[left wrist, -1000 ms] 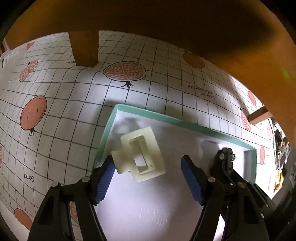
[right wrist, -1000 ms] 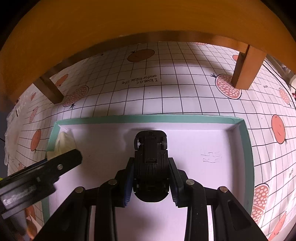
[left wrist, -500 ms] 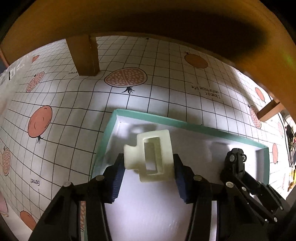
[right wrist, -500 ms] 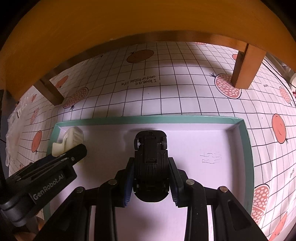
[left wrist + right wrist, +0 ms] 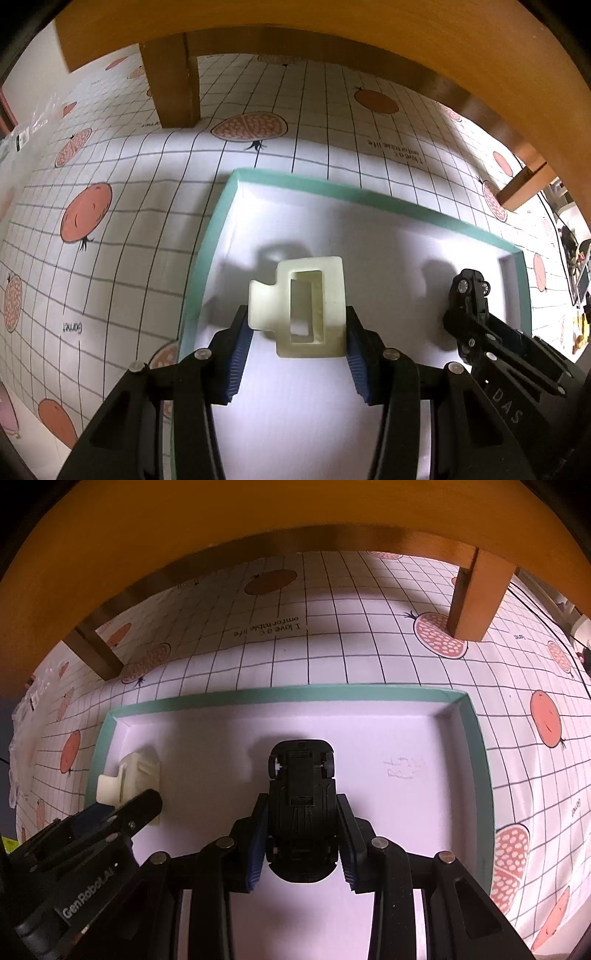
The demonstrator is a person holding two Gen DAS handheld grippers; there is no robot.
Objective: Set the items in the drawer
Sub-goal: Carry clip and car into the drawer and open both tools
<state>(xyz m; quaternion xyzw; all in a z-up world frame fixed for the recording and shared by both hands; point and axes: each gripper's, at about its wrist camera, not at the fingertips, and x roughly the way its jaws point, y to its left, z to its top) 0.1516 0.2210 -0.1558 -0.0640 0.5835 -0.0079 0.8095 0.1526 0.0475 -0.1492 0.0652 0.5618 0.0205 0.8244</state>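
Left gripper (image 5: 297, 334) just clamped cream plastic bracket (image 5: 308, 306), right gripper (image 5: 301, 843) pinches black toy car (image 5: 301, 808); shallow off-centre grips could slip when lifted from teal-rimmed white tray (image 5: 207, 258).

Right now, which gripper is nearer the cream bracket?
Left. The left gripper is clamped on the cream bracket; the right gripper holds the black toy car further along the tray.

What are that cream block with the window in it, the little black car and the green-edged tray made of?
The cream block looks like moulded or printed plastic: matte, slightly translucent, with faint ridges. The black toy car seems hard plastic, its ribbed underside showing a dull sheen; metal parts can't be ruled out. The tray looks like cardboard: thin folded walls, teal outside, matte white inside with pencil-like scribbles.
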